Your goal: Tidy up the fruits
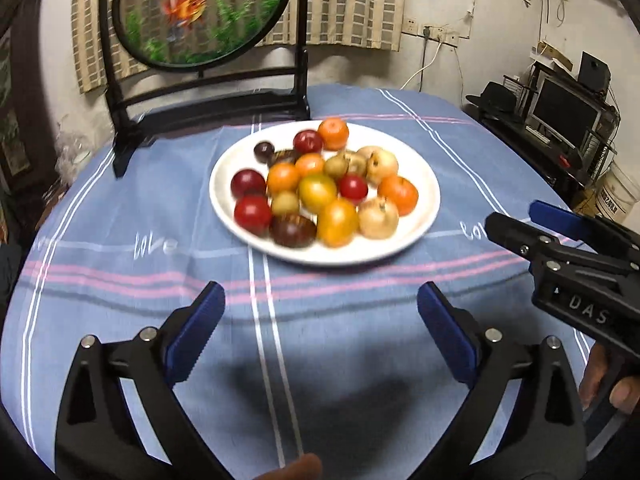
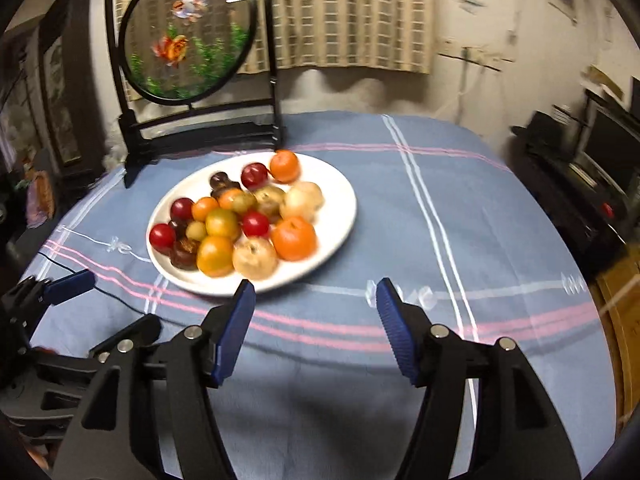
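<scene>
A white plate [image 1: 418, 156] [image 2: 338, 200] sits in the middle of the blue striped tablecloth [image 1: 132, 200], piled with several small fruits: red, orange, yellow-green, dark brown and pale ones. An orange fruit [image 1: 398, 195] [image 2: 294, 238] and a pale fruit [image 1: 378, 217] [image 2: 255, 258] lie at the plate's near right side. My left gripper [image 1: 320, 294] hovers open over bare cloth short of the plate, nothing between its blue pads. My right gripper [image 2: 316, 286] is also open and empty, just in front of the plate's near rim; in the left wrist view the right gripper [image 1: 514, 214] enters from the right.
A round fish-painted screen on a black stand [image 1: 200, 12] [image 2: 188, 36] stands behind the plate at the table's far edge. A thin black cable [image 2: 70, 266] crosses the cloth at left. Shelving with a monitor [image 1: 564, 112] is off the table's right side. A hand [image 1: 616, 394] holds the right gripper.
</scene>
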